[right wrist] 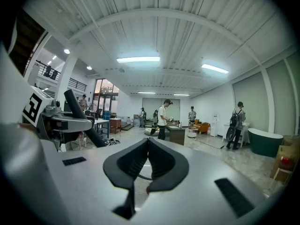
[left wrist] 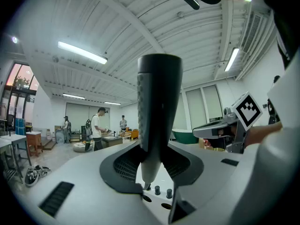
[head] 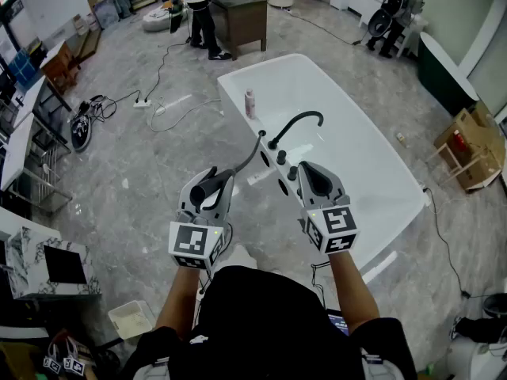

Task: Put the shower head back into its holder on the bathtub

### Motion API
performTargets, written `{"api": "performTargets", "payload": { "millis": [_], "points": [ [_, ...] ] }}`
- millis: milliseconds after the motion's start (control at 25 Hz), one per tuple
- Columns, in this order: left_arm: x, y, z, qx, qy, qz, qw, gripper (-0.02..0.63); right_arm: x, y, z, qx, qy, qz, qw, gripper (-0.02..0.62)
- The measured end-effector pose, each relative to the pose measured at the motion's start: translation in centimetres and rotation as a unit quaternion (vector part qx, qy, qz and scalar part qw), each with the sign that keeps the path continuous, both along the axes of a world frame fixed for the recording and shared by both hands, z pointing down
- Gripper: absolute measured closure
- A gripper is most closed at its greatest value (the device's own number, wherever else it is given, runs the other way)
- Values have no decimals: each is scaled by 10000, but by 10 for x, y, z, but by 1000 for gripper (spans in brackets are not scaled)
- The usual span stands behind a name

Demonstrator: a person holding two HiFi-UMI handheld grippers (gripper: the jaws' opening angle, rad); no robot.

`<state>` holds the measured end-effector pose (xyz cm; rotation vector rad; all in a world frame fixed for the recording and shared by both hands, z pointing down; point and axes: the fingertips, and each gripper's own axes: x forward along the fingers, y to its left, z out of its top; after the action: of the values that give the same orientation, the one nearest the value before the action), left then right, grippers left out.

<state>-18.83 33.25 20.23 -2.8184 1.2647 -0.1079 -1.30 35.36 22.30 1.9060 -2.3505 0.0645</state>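
1 part of the job looks done: the left gripper (head: 214,182) is clamped on the black, wand-shaped plastic shower head (left wrist: 159,102), held just outside the near rim of the white oval bathtub (head: 356,157), with its dark hose (head: 249,157) running to that rim. Carrying it across and seating it in the holder is left, and I cannot tell which dark opening on the bathtub's rim is that holder. The right gripper (head: 306,172) hovers over the same rim, jaws pressed together on nothing, while a curved black metal spout (head: 299,122), 2 small black knobs (head: 281,157) and a pink bottle (head: 249,103) on the bathtub's rim crowd the approach.
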Motion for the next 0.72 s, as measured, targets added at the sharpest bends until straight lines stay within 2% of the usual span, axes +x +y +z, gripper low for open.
{"api": "performTargets", "payload": {
  "millis": [280, 720],
  "points": [
    [6, 7, 4, -36, -9, -13, 10000, 462, 7, 7, 4, 9, -289, -106, 9995, 572],
    [17, 3, 2, -29, -59, -40, 10000, 462, 14, 5, 13, -99, -87, -205, 9997, 572]
  ]
}}
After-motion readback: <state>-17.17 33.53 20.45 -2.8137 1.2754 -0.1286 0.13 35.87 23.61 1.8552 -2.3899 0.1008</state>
